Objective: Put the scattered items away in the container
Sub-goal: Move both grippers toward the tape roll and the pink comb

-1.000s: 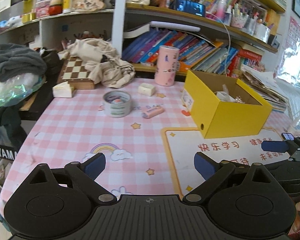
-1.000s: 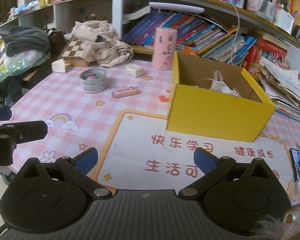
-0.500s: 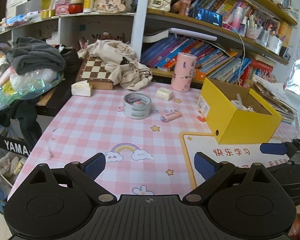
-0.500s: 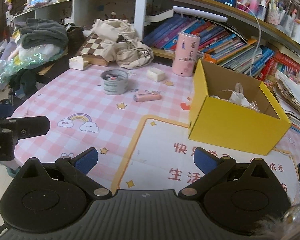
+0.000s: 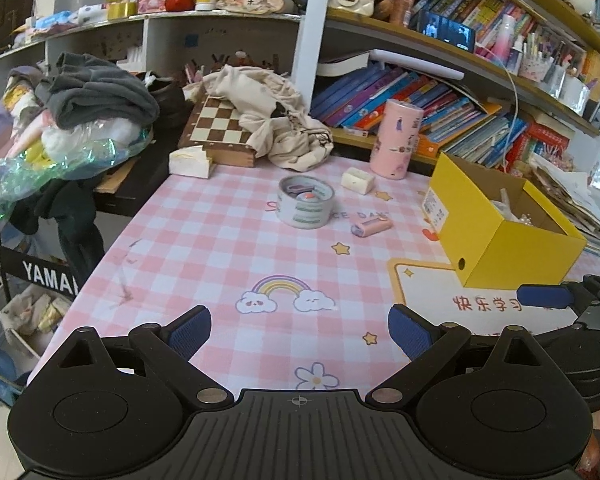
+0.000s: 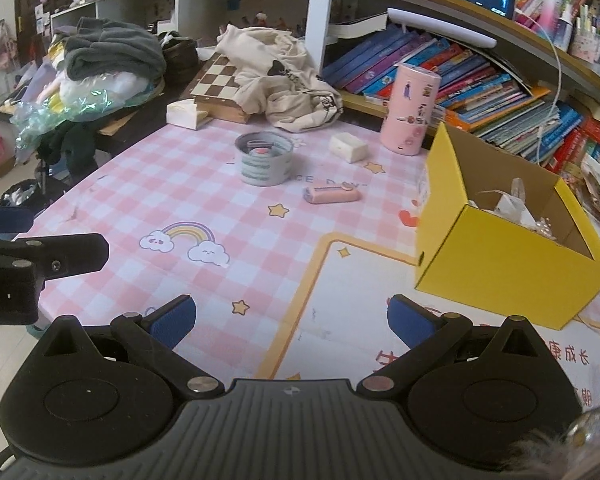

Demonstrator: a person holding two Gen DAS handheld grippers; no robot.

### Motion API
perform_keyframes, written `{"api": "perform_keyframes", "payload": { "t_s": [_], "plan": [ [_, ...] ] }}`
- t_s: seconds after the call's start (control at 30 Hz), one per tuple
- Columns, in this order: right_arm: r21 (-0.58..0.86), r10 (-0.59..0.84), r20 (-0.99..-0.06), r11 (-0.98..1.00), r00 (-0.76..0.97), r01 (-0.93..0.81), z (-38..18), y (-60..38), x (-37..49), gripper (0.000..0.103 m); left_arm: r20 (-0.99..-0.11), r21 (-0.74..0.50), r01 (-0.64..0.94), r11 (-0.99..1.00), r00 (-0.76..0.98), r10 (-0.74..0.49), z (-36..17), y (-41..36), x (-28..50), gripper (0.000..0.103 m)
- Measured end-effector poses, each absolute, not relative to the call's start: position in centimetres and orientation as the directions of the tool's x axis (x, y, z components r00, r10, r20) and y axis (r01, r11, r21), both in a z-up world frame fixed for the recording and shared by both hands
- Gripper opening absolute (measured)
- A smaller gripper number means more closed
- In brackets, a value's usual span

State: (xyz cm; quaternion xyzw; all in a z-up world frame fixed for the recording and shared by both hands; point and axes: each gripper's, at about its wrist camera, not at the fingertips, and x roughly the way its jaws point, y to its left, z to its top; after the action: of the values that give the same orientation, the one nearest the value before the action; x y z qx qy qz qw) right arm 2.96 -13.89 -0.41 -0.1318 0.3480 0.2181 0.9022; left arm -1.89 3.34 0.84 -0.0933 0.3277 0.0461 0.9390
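Note:
A yellow cardboard box stands open on the right of the pink checked table, with pale bits inside. Loose on the table lie a roll of tape with something small in its core, a small pink tube-like item and a white block. A tall pink cylinder stands upright at the back. My left gripper and my right gripper both hover open over the table's near edge, nothing between their fingers.
A chessboard box under a beige cloth sits at the back, with a white wedge beside it. Clothes and plastic pile up at the left. Bookshelves line the back. A white mat covers the table's front right.
Both grippers have drawn back from the table and shifted leftward, so the box and loose items look smaller and farther right. Both stayed open.

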Motion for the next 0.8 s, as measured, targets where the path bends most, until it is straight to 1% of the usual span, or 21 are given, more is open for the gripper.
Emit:
{"api": "perform_keyframes", "payload": {
  "t_s": [0.43, 0.67, 0.8],
  "plan": [
    [-0.078, 0.295, -0.712, 0.869, 0.638, -0.489, -1.4, -13.6, 6.5, 0.103, -0.65, -0.151, -0.136, 0.979, 0.76, 0.006, -0.1, 3.5, 1.6, 0.097],
    [-0.06, 0.315, -0.715, 0.862, 0.624, -0.503, -1.8, -13.4, 8.9, 0.103, -0.67, -0.165, -0.145, 0.975, 0.743, -0.003, -1.0, 3.8, 4.0, 0.097],
    [-0.039, 0.329, -0.728, 0.856, 0.602, -0.516, -2.3, -13.0, 10.6, 0.101, -0.679, -0.163, -0.151, 0.975, 0.734, 0.0, -1.3, 4.0, 5.3, 0.097]
  ]
}}
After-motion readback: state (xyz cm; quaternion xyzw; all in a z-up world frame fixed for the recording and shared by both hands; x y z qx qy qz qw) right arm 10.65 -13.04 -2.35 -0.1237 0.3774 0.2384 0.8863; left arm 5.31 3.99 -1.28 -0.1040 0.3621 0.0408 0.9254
